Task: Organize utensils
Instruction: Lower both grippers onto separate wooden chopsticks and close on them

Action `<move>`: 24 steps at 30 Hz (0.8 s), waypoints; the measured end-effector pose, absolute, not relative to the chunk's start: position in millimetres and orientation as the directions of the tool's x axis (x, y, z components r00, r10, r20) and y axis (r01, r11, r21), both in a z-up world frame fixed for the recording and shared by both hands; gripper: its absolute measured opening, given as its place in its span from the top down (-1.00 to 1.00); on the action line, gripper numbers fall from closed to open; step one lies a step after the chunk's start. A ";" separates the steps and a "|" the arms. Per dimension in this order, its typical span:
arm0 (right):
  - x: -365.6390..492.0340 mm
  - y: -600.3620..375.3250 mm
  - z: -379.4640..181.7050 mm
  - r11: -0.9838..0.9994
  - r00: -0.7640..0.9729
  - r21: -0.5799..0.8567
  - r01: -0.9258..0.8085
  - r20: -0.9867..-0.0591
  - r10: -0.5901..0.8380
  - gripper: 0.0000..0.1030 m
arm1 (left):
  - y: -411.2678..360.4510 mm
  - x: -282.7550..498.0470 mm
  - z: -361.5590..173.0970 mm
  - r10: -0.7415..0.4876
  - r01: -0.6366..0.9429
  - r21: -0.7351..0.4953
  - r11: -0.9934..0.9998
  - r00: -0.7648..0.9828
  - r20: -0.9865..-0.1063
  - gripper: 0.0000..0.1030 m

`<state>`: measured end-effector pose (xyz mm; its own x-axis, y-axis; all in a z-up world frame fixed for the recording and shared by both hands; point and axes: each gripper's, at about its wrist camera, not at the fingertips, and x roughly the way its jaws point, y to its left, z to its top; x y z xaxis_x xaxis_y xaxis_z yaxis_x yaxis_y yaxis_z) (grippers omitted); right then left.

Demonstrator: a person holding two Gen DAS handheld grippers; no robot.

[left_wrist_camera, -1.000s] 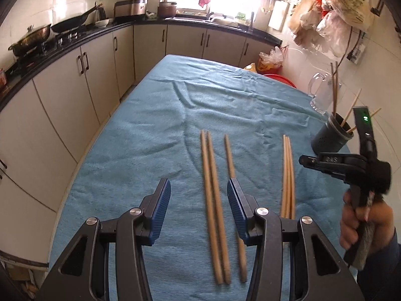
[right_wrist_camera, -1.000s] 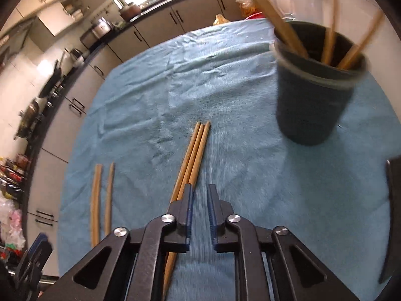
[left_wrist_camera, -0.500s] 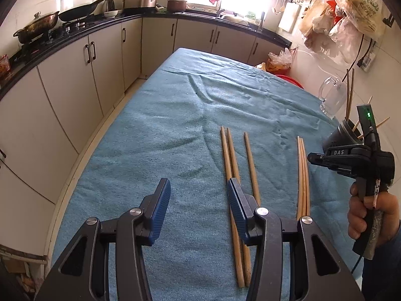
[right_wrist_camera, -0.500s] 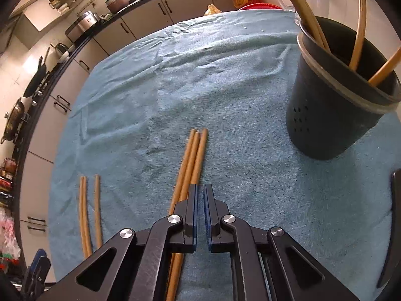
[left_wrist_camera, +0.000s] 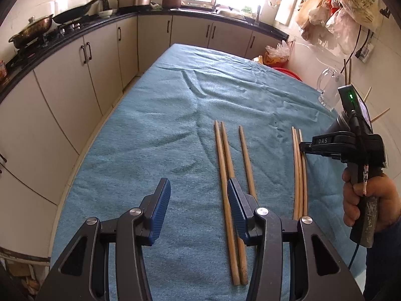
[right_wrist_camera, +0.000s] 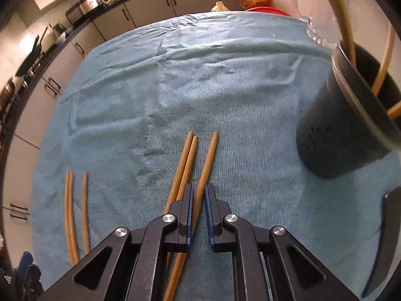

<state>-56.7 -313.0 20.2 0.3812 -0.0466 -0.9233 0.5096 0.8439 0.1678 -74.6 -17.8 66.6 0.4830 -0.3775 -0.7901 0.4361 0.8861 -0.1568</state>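
Two hand-held grippers over a blue-clothed table [left_wrist_camera: 155,115]: the right gripper [right_wrist_camera: 199,202], jaws nearly closed, straddles one of three right-hand chopsticks [right_wrist_camera: 209,158] without visibly clamping it; the left gripper [left_wrist_camera: 198,200] hangs half-open, empty, beside three more chopsticks [left_wrist_camera: 223,155]. A dark holder [right_wrist_camera: 333,135] stands far right.

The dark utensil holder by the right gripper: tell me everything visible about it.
The utensil holder is a dark, matte cylinder, plastic by its look, with small drain holes low on its wall and a paler rim band. It stands on the blue cloth near the table's right side, beside a clear glass mug. Several wooden chopsticks lean inside it. No gripper touches it.
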 end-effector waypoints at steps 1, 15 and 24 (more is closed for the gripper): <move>-55.3 -312.7 20.1 0.848 0.378 0.161 0.504 -0.925 -0.049 0.82 | -19.7 -72.1 66.1 -0.388 0.443 -0.170 0.880 0.466 -0.795 0.11; -128.1 -305.1 53.9 0.838 0.577 0.362 0.408 -0.814 0.071 0.86 | -73.5 -10.1 30.2 -0.316 0.424 -0.172 0.889 0.297 -0.901 0.32; -142.8 -305.0 64.7 0.838 0.618 0.397 0.373 -0.780 0.094 0.86 | -106.7 -3.6 17.6 -0.211 0.465 -0.038 0.884 0.325 -0.922 0.64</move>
<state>-142.8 -305.0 64.7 0.6184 0.0940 -0.7802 0.3735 0.8384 0.3970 -3.6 -106.7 17.6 0.3249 -0.2106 -0.9220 0.4650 0.8845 -0.0382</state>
